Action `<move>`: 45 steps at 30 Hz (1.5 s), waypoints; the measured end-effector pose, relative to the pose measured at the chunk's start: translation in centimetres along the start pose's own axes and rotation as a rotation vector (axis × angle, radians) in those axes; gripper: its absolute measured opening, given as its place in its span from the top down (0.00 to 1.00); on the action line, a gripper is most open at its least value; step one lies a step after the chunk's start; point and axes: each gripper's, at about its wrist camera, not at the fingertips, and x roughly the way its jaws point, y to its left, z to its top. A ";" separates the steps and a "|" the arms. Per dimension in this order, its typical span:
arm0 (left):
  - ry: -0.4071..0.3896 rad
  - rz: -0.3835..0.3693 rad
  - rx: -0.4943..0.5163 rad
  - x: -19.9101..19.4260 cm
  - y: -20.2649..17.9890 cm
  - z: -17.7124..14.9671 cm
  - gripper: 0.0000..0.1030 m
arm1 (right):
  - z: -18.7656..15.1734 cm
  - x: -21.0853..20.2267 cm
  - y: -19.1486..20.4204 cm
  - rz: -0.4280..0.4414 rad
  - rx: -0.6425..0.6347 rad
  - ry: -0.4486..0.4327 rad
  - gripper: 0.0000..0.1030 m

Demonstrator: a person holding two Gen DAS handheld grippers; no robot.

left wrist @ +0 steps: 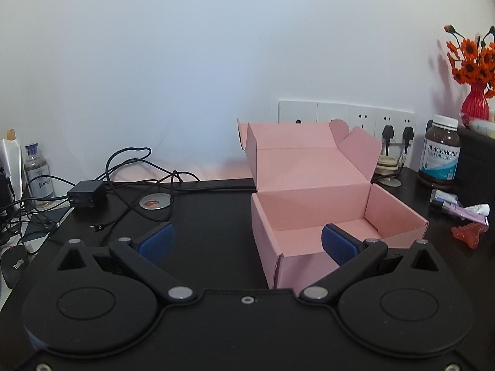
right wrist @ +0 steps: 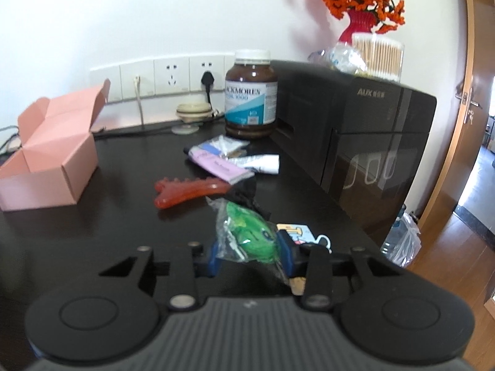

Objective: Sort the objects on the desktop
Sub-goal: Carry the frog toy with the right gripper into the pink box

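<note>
Pinching a green toy in a clear crinkly plastic bag (right wrist: 247, 241), the right gripper (right wrist: 251, 255) has its blue-padded jaws pressed onto the bag's sides above the dark counter (right wrist: 117, 216). The left gripper (left wrist: 247, 241) holds its jaws spread with nothing between them, before the open pink cardboard box (left wrist: 312, 213).

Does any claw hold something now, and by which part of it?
The right claw holds the bagged green toy, pads pressing its two sides at the near end. The left claw is open and holds nothing.
</note>
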 end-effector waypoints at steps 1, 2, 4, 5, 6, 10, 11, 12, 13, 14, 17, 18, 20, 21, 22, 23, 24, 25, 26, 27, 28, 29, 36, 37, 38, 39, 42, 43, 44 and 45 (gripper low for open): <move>0.001 -0.001 -0.004 0.0 0.1 0.0 0.00 | 0.2 -0.3 -0.1 0.007 0.008 -0.007 0.66; 0.003 -0.002 -0.008 0.0 0.2 0.1 0.00 | 0.5 -0.6 -0.1 0.014 0.016 -0.015 0.66; 0.006 -0.003 -0.017 0.0 0.5 0.1 0.00 | 1.1 -1.2 -0.1 0.028 0.031 -0.034 0.66; 0.007 -0.004 -0.021 0.0 0.6 0.2 0.00 | 1.4 -1.5 0.0 0.035 0.036 -0.045 0.66; 0.011 -0.003 -0.025 0.1 0.7 0.2 0.00 | 1.8 -1.6 0.3 0.048 0.040 -0.056 0.66; 0.023 -0.001 -0.046 0.4 1.2 0.2 0.00 | 4.5 -1.5 2.3 0.146 0.043 -0.091 0.66; 0.024 0.001 -0.051 0.4 1.3 0.2 0.00 | 5.4 -1.5 3.2 0.175 0.030 -0.104 0.66; 0.024 0.004 -0.055 0.5 1.5 0.2 0.00 | 6.2 -1.4 4.2 0.203 0.008 -0.118 0.66; 0.025 0.007 -0.060 0.5 1.7 0.3 0.00 | 7.1 -1.3 5.5 0.235 -0.023 -0.136 0.66; 0.026 0.009 -0.065 0.6 1.8 0.3 0.00 | 7.9 -1.3 6.9 0.267 -0.057 -0.151 0.66; 0.033 0.019 -0.068 0.9 2.0 0.3 0.00 | 9.9 -0.4 11.8 0.358 -0.156 -0.170 0.66; 0.035 0.024 -0.066 1.1 2.0 0.3 0.00 | 10.4 0.2 13.5 0.393 -0.181 -0.159 0.66; 0.042 0.037 -0.067 1.4 2.2 0.2 0.00 | 11.1 1.5 16.8 0.445 -0.228 -0.131 0.66; 0.045 0.042 -0.069 1.5 2.3 0.2 0.00 | 11.3 2.2 18.4 0.461 -0.255 -0.113 0.66; 0.046 0.047 -0.072 1.6 2.4 0.2 0.00 | 11.4 3.0 19.9 0.470 -0.283 -0.097 0.66; 0.047 0.052 -0.076 1.6 2.5 0.2 0.00 | 11.3 3.8 21.2 0.466 -0.314 -0.083 0.66; 0.047 0.058 -0.079 1.7 2.7 0.2 0.00 | 11.2 4.6 22.3 0.462 -0.336 -0.067 0.66; 0.046 0.064 -0.083 1.8 2.8 0.3 0.00 | 10.9 5.5 22.9 0.464 -0.342 -0.045 0.66; 0.045 0.069 -0.088 1.8 3.0 0.3 0.00 | 10.7 6.4 23.4 0.469 -0.341 -0.019 0.66; 0.045 0.073 -0.093 1.9 3.2 0.4 0.00 | 10.5 7.1 23.9 0.469 -0.344 0.003 0.66; 0.045 0.076 -0.097 1.9 3.3 0.4 0.00 | 10.3 7.7 24.3 0.463 -0.351 0.020 0.66; 0.046 0.079 -0.100 2.0 3.4 0.4 0.00 | 10.0 8.3 24.7 0.456 -0.359 0.033 0.66; 0.048 0.088 -0.087 2.2 3.4 0.5 0.00 | 9.2 10.5 25.8 0.443 -0.358 0.111 0.66; 0.047 0.087 -0.085 2.2 3.3 0.5 0.00 | 9.0 10.8 25.8 0.441 -0.355 0.127 0.66; 0.046 0.087 -0.083 2.2 3.3 0.5 0.00 | 8.8 11.1 25.8 0.441 -0.350 0.143 0.66; 0.044 0.087 -0.081 2.1 3.3 0.5 0.00 | 8.6 11.2 25.6 0.442 -0.344 0.155 0.66; 0.045 0.087 -0.078 2.2 3.3 0.5 0.00 | 8.4 11.5 25.2 0.440 -0.337 0.180 0.66; 0.045 0.086 -0.079 2.2 3.4 0.5 0.00 | 8.3 11.5 25.1 0.440 -0.336 0.186 0.66; 0.046 0.086 -0.081 2.2 3.4 0.5 0.00 | 8.4 11.5 25.0 0.442 -0.333 0.193 0.66; 0.046 0.086 -0.084 2.2 3.5 0.5 0.00 | 8.4 11.5 24.9 0.445 -0.330 0.201 0.66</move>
